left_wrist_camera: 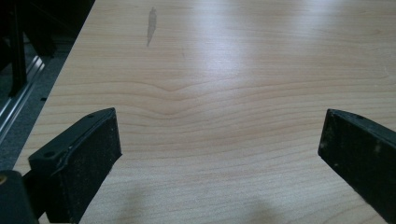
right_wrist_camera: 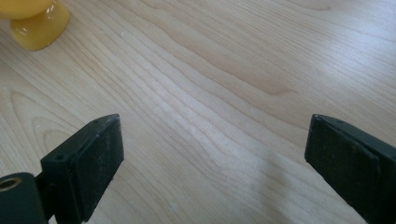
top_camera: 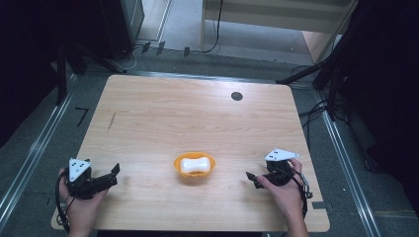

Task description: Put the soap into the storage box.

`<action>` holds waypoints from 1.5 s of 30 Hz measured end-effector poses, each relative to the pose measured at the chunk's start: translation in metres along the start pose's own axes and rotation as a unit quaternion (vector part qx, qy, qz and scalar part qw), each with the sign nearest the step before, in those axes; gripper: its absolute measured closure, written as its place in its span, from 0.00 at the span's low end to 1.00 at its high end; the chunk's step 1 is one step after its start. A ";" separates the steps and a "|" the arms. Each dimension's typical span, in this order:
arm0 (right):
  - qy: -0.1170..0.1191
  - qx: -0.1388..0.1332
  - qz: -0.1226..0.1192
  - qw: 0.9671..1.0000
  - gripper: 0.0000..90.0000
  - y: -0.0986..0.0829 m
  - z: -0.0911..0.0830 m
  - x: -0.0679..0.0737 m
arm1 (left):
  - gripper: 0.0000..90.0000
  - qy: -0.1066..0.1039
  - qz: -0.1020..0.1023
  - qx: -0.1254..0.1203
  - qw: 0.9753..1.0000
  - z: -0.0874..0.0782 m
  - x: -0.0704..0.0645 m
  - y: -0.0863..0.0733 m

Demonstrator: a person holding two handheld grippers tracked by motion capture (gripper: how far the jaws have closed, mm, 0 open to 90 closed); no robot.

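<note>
An orange bowl [top_camera: 194,167] sits near the table's front middle, with a white soap-like block [top_camera: 193,164] lying in it. My left gripper [top_camera: 111,174] rests low at the table's front left corner, held by a hand, its jaws wide apart over bare wood [left_wrist_camera: 219,140]. My right gripper [top_camera: 253,178] is at the front right, to the right of the bowl and apart from it, also open with nothing between its fingers [right_wrist_camera: 215,154]. The bowl's yellow base [right_wrist_camera: 39,23] shows at the top left of the right gripper view.
The wooden table [top_camera: 197,113] has a dark round hole [top_camera: 236,96] near its back right and a faint dark streak [top_camera: 111,121] at the left. Black stands and cables flank the table on both sides. Metal rails run along the floor.
</note>
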State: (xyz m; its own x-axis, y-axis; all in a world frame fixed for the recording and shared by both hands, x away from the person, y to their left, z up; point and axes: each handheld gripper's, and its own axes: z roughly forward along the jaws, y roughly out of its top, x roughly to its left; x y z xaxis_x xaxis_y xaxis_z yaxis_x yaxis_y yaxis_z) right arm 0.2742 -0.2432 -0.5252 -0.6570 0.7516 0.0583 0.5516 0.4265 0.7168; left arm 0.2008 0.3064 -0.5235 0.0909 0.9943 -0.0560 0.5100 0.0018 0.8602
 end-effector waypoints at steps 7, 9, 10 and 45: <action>-0.012 -0.003 0.014 1.000 0.06 -0.012 -0.006 -0.005 | 0.00 0.000 0.000 0.000 1.000 0.000 0.000 0.000; -0.012 -0.004 0.017 1.000 0.06 -0.014 -0.007 -0.006 | 0.00 0.000 -0.001 0.000 1.000 0.000 0.000 0.000; -0.017 -0.008 0.020 1.000 0.06 -0.019 -0.009 -0.008 | 0.00 0.000 0.000 0.001 1.000 0.000 0.000 0.000; -0.072 -0.056 0.093 0.992 0.06 -0.087 -0.065 -0.042 | 0.00 0.001 -0.003 -0.001 1.000 -0.001 0.001 -0.001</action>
State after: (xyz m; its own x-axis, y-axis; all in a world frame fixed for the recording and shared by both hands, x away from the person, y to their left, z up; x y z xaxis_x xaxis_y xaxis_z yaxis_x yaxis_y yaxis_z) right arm 0.2203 -0.3444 -0.5442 -0.4654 0.8791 0.1031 0.5905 0.2216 0.7760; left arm 0.1996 0.3071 -0.5234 0.0861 0.9945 -0.0603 0.5087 0.0082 0.8609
